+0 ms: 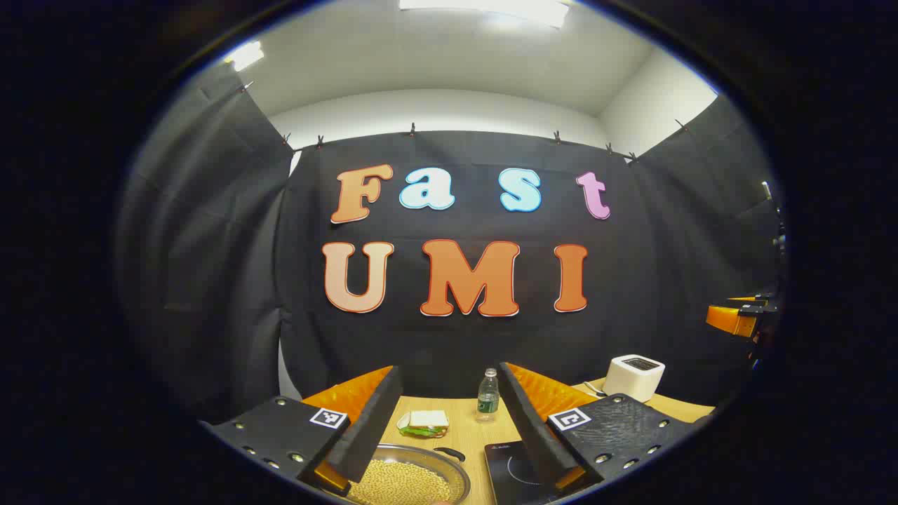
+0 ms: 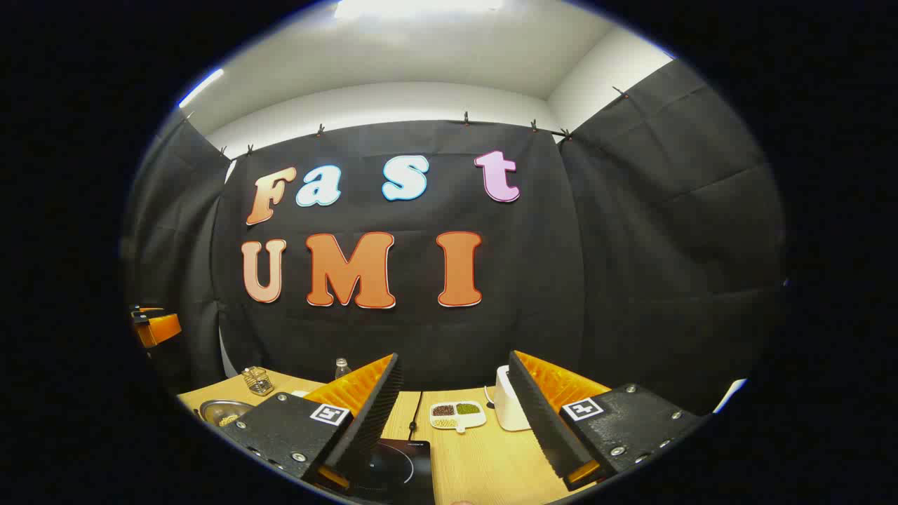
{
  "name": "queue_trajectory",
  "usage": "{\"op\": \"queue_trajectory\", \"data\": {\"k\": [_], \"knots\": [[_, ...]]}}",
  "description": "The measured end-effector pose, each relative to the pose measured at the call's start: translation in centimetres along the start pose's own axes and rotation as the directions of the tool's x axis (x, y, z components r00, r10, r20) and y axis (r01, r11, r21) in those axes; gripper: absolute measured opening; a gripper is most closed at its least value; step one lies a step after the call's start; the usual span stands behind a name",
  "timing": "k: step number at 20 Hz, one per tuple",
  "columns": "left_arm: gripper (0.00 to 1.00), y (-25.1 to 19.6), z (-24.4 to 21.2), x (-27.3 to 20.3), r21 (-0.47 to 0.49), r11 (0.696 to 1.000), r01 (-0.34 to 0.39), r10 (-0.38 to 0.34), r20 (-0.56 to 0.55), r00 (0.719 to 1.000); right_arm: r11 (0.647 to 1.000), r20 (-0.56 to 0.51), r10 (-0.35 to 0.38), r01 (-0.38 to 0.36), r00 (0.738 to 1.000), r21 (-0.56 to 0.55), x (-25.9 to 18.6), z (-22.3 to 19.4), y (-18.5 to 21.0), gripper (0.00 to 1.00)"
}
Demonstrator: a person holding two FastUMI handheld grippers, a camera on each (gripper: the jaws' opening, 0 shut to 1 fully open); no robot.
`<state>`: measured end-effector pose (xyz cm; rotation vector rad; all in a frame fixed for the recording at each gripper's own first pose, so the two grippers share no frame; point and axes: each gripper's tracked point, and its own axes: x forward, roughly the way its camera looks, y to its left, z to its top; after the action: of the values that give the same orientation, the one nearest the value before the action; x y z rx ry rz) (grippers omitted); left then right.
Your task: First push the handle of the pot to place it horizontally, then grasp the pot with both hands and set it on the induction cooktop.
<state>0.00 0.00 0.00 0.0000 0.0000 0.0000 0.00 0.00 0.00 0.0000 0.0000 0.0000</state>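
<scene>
You get bright light from ceiling panels (image 1: 484, 8) overhead, which blow out to white glare in both views. The dark cloth soaks up light, so the middle reads dim. The wooden table (image 2: 477, 463) is evenly lit and sharp. Straight lines bow strongly toward the edges.

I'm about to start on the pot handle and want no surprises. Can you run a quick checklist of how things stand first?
1. Left gripper open, nothing between its fingers: ok.
2. Right gripper open, nothing between its fingers: ok.
3. Pot within view, below the left gripper, filled with pale beans: ok.
4. Pot handle already horizontal: cannot tell, just a short dark stub shows at the rim.
5. Induction cooktop top bare, ready to take the pot: ok as far as it shows.
6. Path from pot to cooktop free: ok, they lie side by side on the table; the bottle stands farther back.
</scene>
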Motion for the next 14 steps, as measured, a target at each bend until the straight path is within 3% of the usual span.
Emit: {"op": "queue_trajectory", "data": {"k": [14], "knots": [[0.88, 0.56, 0.08, -0.44, -0.003, 1.000, -0.012, 0.012, -0.007, 1.000, 1.000, 0.006, 0.026, -0.026, 1.000, -0.009, -0.47, 0.54, 0.53, 0.94]]}}
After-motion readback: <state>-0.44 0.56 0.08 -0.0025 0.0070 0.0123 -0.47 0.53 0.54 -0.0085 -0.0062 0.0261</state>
